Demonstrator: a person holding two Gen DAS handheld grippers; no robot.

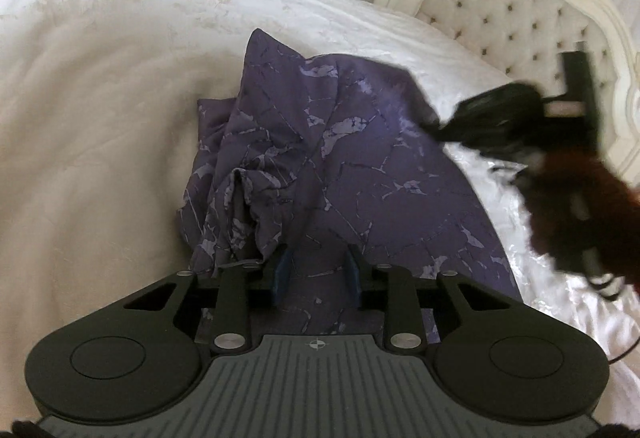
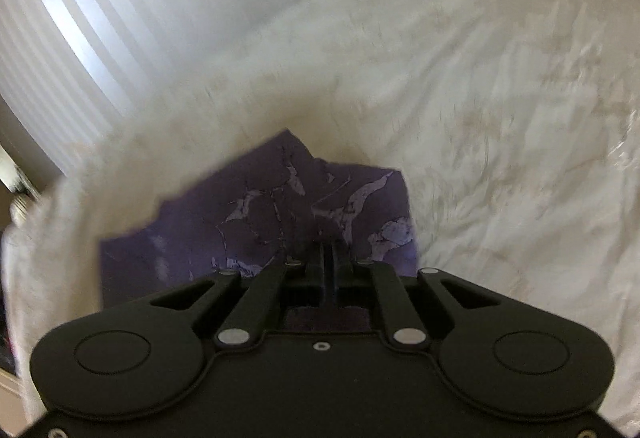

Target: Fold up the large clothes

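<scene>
Nearest the left wrist camera, the left gripper [image 1: 318,272] points down over a purple garment [image 1: 344,174] with a pale marbled print, its blue-padded fingers [image 1: 283,270] standing a little apart with the cloth lying between and beneath them; whether the pads actually press on a fold cannot be told. The garment spreads away from the fingers across a white bedspread [image 1: 100,126], bunched into creases on the left and smoother toward the right. At the right edge the blurred right gripper [image 1: 500,118] reaches the garment's far edge, before a tufted headboard [image 1: 532,10]. From the right wrist camera, motion-blurred, the right gripper [image 2: 327,258] has its jaws drawn together, a narrow slit between them, and the purple garment [image 2: 256,222] sits right at their tips, apparently pinched there, its edge lying on the white bedspread [image 2: 500,118].
</scene>
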